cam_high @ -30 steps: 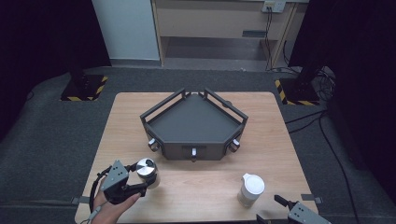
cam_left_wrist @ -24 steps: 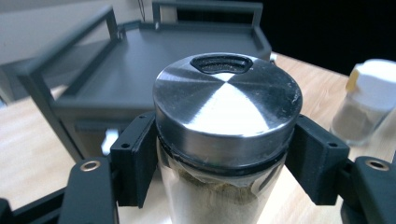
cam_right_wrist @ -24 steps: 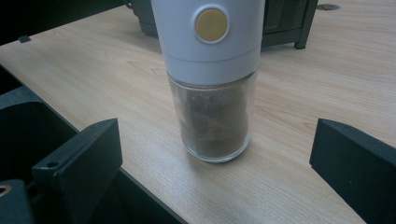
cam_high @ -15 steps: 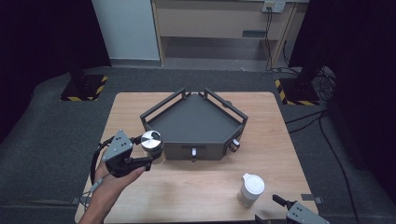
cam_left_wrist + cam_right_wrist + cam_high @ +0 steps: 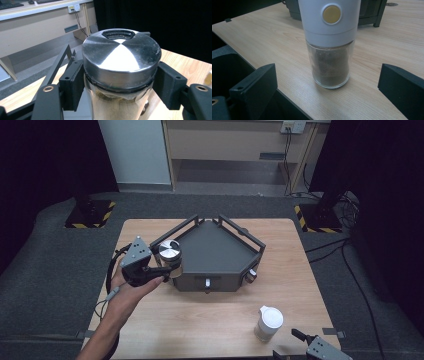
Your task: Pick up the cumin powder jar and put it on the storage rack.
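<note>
The left gripper pinched the steel-lidded jar upright at the dark tray's left wall, tray just rightward. The right gripper, jaws spread, waited at the surface's near-right corner facing the white grinder.

Upright steel-lidded glass shaker, lifted
</note>
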Action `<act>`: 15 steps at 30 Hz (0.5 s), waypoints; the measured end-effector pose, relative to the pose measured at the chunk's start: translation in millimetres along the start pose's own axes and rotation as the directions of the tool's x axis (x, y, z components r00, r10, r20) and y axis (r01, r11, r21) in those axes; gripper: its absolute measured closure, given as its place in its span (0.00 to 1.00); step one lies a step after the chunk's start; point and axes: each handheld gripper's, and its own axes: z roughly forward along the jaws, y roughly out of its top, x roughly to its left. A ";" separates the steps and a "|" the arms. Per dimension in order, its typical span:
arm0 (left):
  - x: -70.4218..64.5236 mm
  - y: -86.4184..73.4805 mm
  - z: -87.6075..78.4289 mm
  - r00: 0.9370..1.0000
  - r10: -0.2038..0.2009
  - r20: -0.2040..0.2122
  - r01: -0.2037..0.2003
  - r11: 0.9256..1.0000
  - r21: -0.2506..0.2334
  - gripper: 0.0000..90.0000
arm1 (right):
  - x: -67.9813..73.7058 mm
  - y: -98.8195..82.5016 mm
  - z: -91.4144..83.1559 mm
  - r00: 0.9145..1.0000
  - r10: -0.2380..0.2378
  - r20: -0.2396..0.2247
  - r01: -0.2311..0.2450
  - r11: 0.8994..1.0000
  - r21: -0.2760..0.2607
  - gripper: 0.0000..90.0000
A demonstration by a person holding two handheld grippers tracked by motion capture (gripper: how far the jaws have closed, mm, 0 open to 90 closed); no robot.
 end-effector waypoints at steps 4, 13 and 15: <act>4.4 2.9 10.8 1.000 0.004 0.004 -0.004 1.000 0.002 0.34 | 0.0 -0.2 -0.5 1.000 0.003 0.001 -0.003 1.000 -0.002 0.03; 8.2 8.3 35.7 1.000 0.009 0.012 -0.009 1.000 -0.001 0.34 | -0.9 -0.1 0.1 1.000 0.001 -0.003 -0.001 1.000 0.001 0.03; 9.3 8.7 40.6 1.000 0.010 0.010 -0.010 1.000 -0.001 0.34 | -1.1 -0.2 -0.3 1.000 0.002 -0.002 -0.002 1.000 0.001 0.03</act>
